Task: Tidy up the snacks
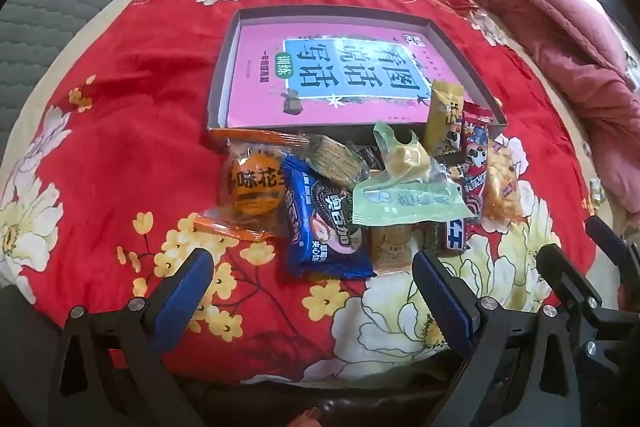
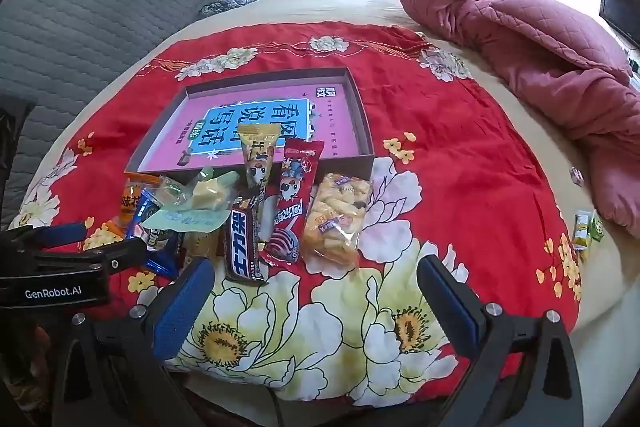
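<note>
A pile of wrapped snacks (image 1: 352,195) lies on a red blanket with big flowers (image 1: 120,155) spread over a bed. Just behind the pile sits a flat dark box with a pink book inside (image 1: 320,67). A yellow stick packet (image 2: 258,151) and a red stick packet (image 2: 298,167) lean over the box's near wall. A clear bag of golden crackers (image 2: 338,215) lies at the right of the pile. The left gripper (image 1: 312,291) hangs near the pile, its blue fingers (image 1: 184,299) wide apart and holding nothing. The right gripper (image 2: 316,303) is spread wide and empty too. A rumpled pink quilt (image 2: 540,39) lies well apart.
</note>
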Available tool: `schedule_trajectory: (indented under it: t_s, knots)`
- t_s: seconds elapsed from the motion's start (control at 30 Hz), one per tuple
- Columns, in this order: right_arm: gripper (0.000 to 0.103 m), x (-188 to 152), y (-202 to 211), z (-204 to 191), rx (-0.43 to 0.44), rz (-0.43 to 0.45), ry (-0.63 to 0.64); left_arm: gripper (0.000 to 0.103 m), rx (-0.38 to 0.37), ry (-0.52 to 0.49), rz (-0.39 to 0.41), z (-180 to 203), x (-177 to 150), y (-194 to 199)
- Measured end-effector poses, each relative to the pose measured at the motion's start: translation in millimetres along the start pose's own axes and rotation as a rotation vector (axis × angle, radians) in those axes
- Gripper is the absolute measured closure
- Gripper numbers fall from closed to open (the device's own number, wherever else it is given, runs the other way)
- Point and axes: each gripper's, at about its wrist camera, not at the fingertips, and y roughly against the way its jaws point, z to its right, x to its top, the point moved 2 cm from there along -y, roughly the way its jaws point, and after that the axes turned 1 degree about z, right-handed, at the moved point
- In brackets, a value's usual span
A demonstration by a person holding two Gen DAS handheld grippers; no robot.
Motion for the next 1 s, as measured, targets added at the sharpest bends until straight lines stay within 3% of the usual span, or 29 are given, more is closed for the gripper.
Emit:
schedule_trajectory:
  t_s: [0.3, 1.0]
  knots:
    - [0.001, 2, 10, -34, -0.013, 0.005, 0.001, 0.003, 0.006, -0.003, 0.000, 1, 0, 1]
    - [0.001, 1, 11, -35, -0.015, 0.013, 0.004, 0.003, 0.012, -0.010, 0.001, 2, 0, 2]
